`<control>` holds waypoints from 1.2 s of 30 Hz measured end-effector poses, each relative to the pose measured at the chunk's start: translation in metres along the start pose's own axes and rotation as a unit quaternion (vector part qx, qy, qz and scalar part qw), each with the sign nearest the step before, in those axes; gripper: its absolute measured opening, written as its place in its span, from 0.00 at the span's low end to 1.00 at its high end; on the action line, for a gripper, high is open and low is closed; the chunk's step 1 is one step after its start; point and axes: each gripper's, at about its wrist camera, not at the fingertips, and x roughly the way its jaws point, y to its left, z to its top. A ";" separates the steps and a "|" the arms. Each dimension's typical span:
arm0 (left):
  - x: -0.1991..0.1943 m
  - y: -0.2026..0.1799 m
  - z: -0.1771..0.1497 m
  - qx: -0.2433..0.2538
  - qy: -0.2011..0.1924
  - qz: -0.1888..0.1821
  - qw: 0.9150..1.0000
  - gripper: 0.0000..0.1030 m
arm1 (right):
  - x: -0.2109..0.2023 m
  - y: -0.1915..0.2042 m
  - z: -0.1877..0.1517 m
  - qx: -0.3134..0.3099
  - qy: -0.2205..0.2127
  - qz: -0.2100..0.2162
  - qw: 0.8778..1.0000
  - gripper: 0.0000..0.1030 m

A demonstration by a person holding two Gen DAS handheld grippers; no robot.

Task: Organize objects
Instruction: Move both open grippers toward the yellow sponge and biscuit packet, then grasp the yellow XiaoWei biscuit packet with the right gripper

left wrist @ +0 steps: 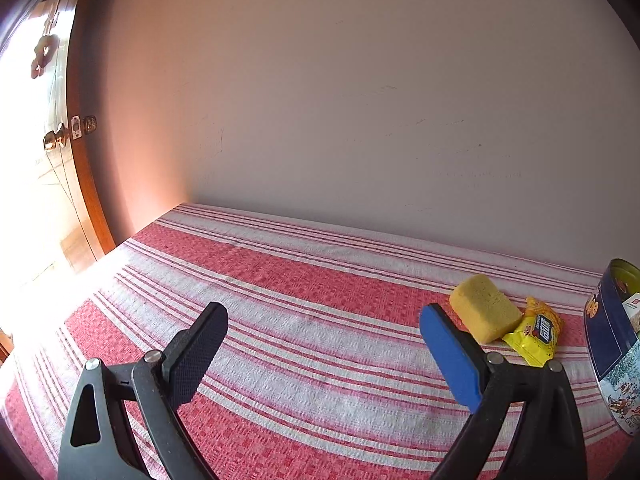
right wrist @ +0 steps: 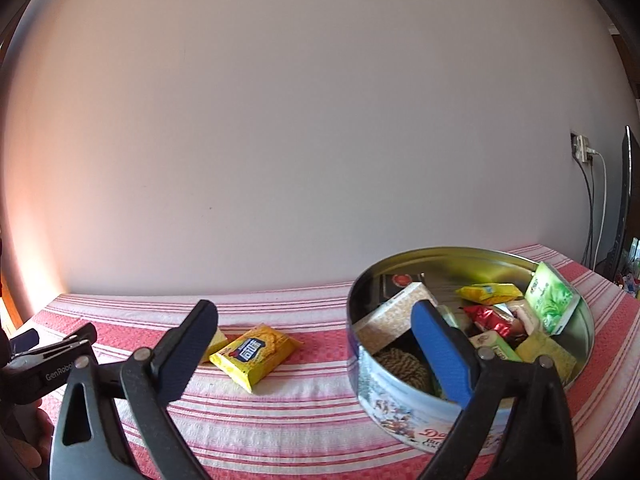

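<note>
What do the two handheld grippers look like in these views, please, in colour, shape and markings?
The left gripper and right gripper look alike: black plastic frames with triangular cut-outs and silver pivot pins. Each has two flat oblong pads, one black and dimpled, the other bright blue. In the right wrist view, white "GenRobo" lettering shows on the left gripper's body. No cables or sleeves are visible.

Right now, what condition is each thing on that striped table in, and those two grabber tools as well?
Cookie tin: lid off, upright, packed with snacks and small boxes.
Yellow sponge: loose on the cloth, outside the tin.
Yellow snack packet: sealed, lying flat beside the sponge.
Green box: leaning on the tin's inner wall.
Left gripper: jaws wide apart, empty.
Right gripper: jaws wide apart, empty.
Door: open.
</note>
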 end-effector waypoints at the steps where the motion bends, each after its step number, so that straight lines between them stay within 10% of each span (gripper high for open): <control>1: 0.000 0.002 0.000 0.000 0.000 0.002 1.000 0.95 | 0.006 0.010 0.000 -0.009 0.010 0.004 1.000 0.95; 17: 0.011 0.014 0.002 -0.012 0.022 0.020 0.999 0.95 | 0.141 0.048 -0.019 -0.018 0.268 0.009 0.963 0.78; 36: 0.023 0.020 0.000 -0.016 0.047 -0.006 0.999 0.95 | 0.118 -0.019 -0.022 0.040 0.250 0.185 0.950 0.51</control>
